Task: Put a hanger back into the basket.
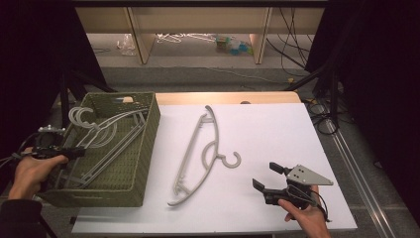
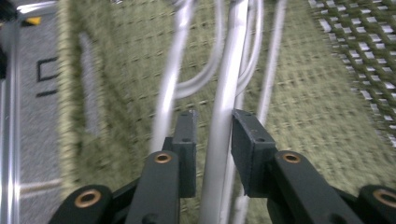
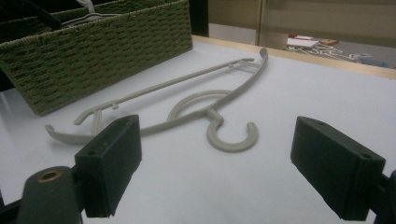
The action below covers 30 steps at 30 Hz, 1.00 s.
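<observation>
Left gripper is straddling a hanger bar in the green basket, jaws barely apart, not clamped. Right gripper is waiting wide open, loose hanger just ahead of its jaws. Suggest squeezing square on one bar, avoiding neighbouring hangers.

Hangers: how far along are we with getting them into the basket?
Looks done: several hangers lie in the green basket. In hand: the left hand-held gripper has its jaws around a hanger bar, not quite pinched. Left: one hanger lies on the table; the right hand-held gripper waits open beside it.
</observation>
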{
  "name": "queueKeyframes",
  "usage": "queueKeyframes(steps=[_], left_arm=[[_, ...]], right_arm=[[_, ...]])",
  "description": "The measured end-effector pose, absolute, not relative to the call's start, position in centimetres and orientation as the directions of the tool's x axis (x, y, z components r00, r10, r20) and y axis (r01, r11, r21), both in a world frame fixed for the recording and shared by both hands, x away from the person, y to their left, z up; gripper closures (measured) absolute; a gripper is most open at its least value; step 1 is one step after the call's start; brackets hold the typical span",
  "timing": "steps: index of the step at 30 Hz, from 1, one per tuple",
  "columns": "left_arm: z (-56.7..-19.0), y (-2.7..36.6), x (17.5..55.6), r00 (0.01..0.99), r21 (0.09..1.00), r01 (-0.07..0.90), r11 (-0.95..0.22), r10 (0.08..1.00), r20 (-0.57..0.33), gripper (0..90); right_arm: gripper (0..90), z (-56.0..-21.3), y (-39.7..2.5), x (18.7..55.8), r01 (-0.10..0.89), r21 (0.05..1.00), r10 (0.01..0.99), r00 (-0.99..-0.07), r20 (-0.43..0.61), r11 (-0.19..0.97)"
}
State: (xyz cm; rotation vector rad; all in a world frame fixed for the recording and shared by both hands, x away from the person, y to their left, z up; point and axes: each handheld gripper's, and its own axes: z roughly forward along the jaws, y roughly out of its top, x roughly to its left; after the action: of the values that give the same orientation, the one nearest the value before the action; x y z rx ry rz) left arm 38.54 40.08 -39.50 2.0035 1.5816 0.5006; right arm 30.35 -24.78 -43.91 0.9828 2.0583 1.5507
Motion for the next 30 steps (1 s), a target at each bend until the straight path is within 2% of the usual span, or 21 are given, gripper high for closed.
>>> queueKeyframes(steps=[6,10,13,18,21,27,30], left_arm=[[-39.2,40.0,38.4,0.246,0.595,0.775,-0.211,0.969,0.024,72.7],[-39.3,40.4,38.6,0.229,0.593,0.783,-0.189,0.973,0.008,72.0],[-39.2,40.1,38.5,0.233,0.583,0.785,-0.211,0.972,0.038,71.9],[-38.3,38.9,38.0,0.257,0.628,0.748,-0.216,0.966,0.026,67.2],[-37.0,36.8,37.3,0.32,0.681,0.691,-0.244,0.947,0.015,62.0],[-35.0,30.8,35.5,0.443,0.756,0.593,-0.277,0.896,-0.019,44.4],[-35.4,26.0,34.3,0.529,0.771,0.547,-0.326,0.848,-0.017,38.1]], right_arm=[[17.2,-43.9,-24.9,30.3,0.314,0.935,0.73,-0.676,0.099,0.163],[17.2,-43.9,-24.8,30.3,0.314,0.938,0.725,-0.679,0.113,0.148],[17.2,-43.8,-24.9,30.3,0.312,0.936,0.731,-0.675,0.099,0.162],[17.3,-43.8,-24.9,30.4,0.313,0.936,0.73,-0.676,0.099,0.163],[17.2,-43.8,-24.9,30.4,0.311,0.936,0.729,-0.677,0.097,0.164],[17.2,-43.8,-25.0,30.3,0.309,0.937,0.729,-0.678,0.098,0.161],[17.2,-43.7,-25.0,30.3,0.307,0.937,0.728,-0.679,0.095,0.164]])
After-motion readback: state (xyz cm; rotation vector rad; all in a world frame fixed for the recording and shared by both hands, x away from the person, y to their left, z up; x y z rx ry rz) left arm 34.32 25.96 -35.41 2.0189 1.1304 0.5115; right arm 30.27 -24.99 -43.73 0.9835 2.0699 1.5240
